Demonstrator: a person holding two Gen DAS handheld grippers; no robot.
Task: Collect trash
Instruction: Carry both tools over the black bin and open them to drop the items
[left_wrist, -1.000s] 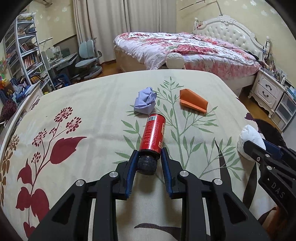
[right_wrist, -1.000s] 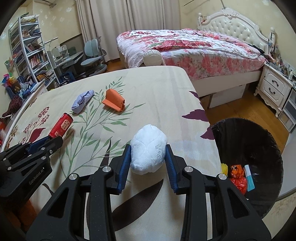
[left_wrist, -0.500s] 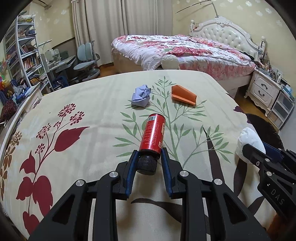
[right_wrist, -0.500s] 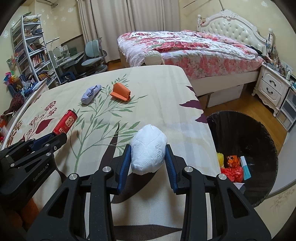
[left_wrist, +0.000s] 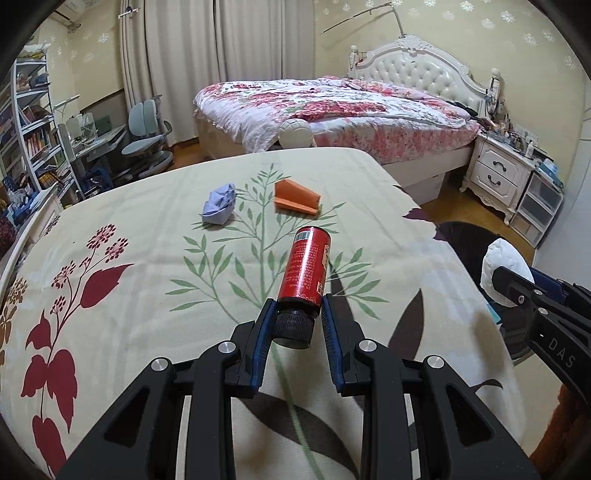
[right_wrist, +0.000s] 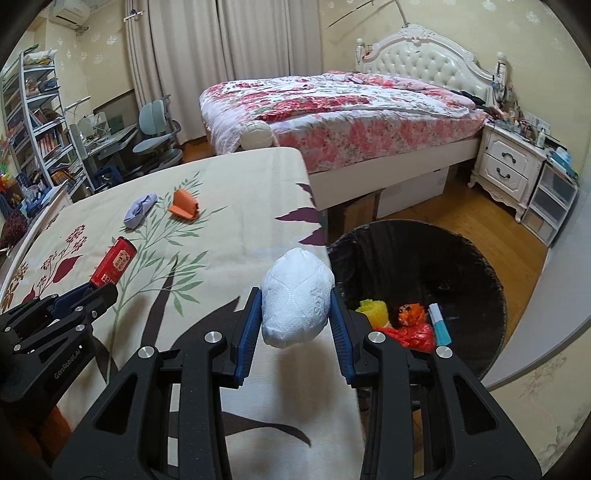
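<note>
1. My left gripper (left_wrist: 295, 314): clamped on the red can (left_wrist: 306, 268) by its black cap end, lifted above the tablecloth (left_wrist: 129, 229).
2. My right gripper (right_wrist: 294, 315): clamped on the white paper wad (right_wrist: 295, 297), beside the black bin (right_wrist: 476, 266).

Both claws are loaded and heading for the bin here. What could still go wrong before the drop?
1. The left claw grips the red bottle only at its black cap, so the long body could swing or slip out over the table.
2. The right claw holds the white paper wad at the table edge, not yet over the black bin; released now, it may miss.
3. The claws sit close together and could collide at the bin.
</note>
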